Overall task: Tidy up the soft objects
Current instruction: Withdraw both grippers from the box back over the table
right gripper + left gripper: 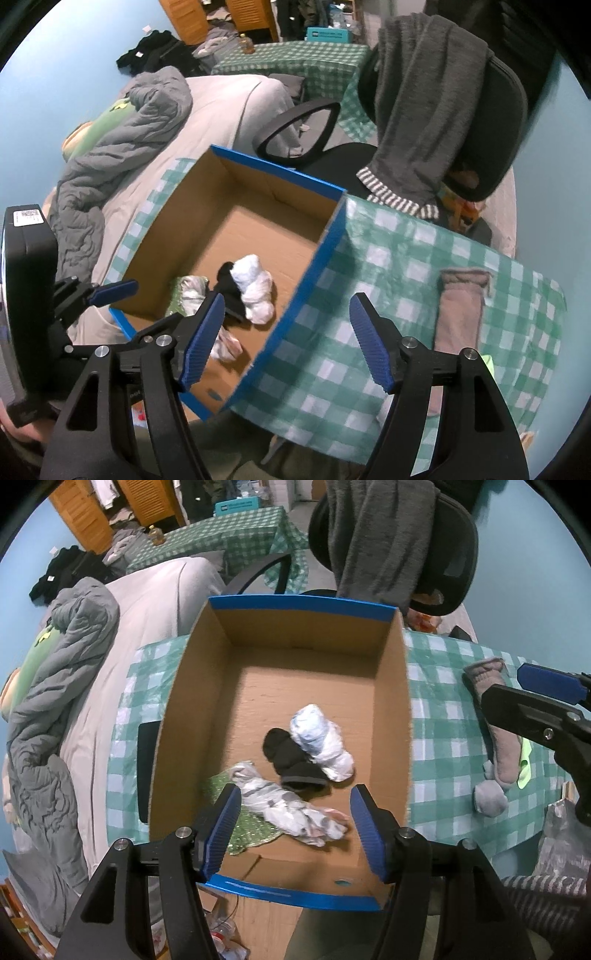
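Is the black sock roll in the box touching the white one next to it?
Touching. The left wrist view shows the black sock roll pressed against the white roll with no cardboard visible between them.

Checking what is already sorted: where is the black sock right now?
The black sock lies on the floor of the cardboard box, touching the white rolled sock on its right, with the grey-white bundle nearer the camera.

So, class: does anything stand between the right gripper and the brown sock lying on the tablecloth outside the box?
Nothing visible does. The right gripper is open and empty over the box wall and the tablecloth; the brown sock lies uncovered to its right, with bare cloth between.
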Available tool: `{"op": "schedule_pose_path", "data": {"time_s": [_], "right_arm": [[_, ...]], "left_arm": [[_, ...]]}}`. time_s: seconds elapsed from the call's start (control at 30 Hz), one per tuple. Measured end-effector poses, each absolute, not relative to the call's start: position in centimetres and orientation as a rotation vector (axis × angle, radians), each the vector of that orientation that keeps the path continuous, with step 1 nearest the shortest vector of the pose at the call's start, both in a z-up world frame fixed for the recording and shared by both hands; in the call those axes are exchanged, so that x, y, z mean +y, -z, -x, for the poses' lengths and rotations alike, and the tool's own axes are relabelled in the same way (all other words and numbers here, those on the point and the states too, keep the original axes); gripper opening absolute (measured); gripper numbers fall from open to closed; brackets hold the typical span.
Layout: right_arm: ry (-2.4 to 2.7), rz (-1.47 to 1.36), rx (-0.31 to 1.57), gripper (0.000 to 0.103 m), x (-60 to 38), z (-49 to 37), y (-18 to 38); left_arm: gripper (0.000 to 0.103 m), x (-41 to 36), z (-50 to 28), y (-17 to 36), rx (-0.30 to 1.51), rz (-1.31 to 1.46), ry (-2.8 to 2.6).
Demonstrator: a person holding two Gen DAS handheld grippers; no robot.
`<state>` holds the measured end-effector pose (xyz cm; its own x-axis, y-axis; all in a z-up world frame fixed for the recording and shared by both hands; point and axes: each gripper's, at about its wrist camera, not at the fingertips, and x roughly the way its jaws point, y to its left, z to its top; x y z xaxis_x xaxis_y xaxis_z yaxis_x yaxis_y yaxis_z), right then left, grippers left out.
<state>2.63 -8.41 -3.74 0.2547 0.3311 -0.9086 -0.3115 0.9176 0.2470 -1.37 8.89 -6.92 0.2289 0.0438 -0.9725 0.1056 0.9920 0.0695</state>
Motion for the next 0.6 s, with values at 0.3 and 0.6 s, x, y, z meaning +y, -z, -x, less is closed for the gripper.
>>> {"op": "schedule_pose_path", "data": {"time_s": [0.3,0.6], "right_arm": [[-0.390,-0.051,1.256,0.071,-12.5,-1.6,4.1],[-0.347,-0.074,1.269,0.071,-16.7,-0.5,4.6]], "left_arm": [[0.063,5.3,1.6,6.8,1.344,-0.163,0.076],[0.063,1.6,2.1,6.9,1.351,-0.195,0.111]]}}
